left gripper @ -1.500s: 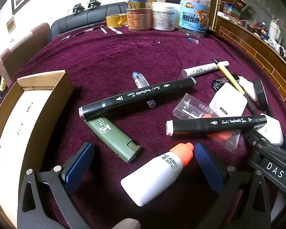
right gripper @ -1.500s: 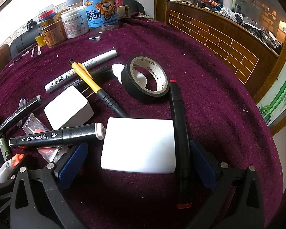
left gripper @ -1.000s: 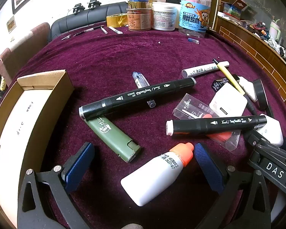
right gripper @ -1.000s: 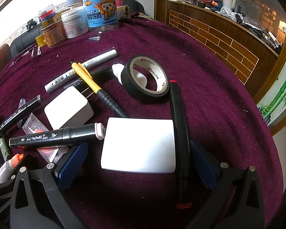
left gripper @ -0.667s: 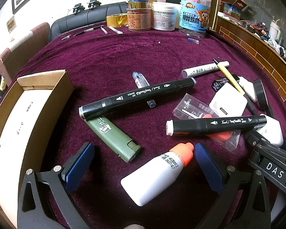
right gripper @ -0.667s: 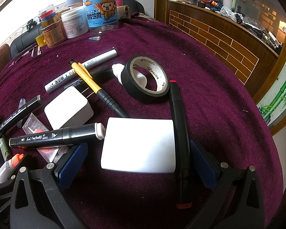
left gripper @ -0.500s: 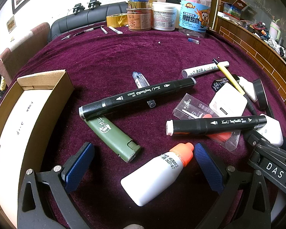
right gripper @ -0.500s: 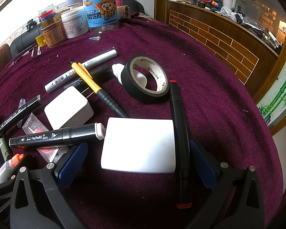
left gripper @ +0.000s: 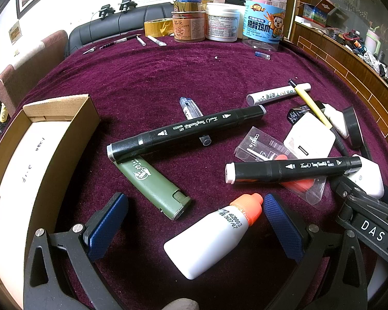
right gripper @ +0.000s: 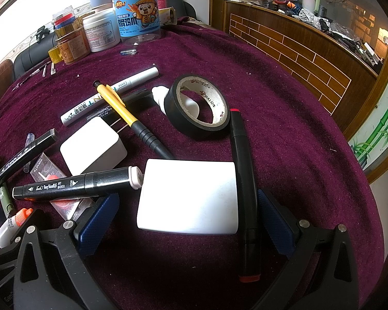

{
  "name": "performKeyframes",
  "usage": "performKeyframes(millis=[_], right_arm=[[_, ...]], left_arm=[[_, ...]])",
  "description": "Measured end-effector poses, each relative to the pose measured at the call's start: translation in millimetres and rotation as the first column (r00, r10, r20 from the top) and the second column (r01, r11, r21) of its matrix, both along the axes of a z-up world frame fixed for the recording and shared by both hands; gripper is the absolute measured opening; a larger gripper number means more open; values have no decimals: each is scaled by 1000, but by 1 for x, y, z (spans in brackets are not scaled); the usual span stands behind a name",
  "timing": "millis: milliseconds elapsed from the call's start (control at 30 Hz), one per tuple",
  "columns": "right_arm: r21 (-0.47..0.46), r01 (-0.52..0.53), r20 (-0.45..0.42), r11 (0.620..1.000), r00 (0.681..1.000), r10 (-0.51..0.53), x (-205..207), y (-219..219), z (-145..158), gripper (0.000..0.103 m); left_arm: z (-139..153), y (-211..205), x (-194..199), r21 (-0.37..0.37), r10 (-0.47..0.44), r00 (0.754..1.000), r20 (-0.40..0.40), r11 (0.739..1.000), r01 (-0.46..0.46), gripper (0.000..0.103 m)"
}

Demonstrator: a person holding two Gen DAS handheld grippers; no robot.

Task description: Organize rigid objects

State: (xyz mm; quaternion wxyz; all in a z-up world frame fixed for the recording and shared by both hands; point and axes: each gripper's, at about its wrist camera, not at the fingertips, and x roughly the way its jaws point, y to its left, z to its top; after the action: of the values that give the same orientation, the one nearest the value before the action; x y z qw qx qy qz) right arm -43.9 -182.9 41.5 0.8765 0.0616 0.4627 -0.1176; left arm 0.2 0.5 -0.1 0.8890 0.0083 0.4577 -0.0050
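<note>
Left wrist view: the left gripper (left gripper: pixel 194 221) is spread wide over a white bottle (left gripper: pixel 207 242), holding nothing; a green lighter (left gripper: pixel 152 183) and two black markers (left gripper: pixel 186 131) lie beyond, a cardboard box (left gripper: pixel 85 124) to the left

Right wrist view: the right gripper (right gripper: pixel 181 218) is spread around a white block (right gripper: pixel 188 197) and a black pen (right gripper: pixel 243 180) just beside it; a tape roll (right gripper: pixel 198 108) rests behind on the purple cloth (right gripper: pixel 284 129), jars (right gripper: pixel 137 10) at the far edge
</note>
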Motion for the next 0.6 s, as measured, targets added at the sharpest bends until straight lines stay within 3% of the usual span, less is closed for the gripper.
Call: performKeyframes(millis=[600], right_arm=[[0,0,0,1000,1000,0,0,0,0,103]], left_arm=[[0,0,0,-1,4,1000,-1,1000,-4,102]])
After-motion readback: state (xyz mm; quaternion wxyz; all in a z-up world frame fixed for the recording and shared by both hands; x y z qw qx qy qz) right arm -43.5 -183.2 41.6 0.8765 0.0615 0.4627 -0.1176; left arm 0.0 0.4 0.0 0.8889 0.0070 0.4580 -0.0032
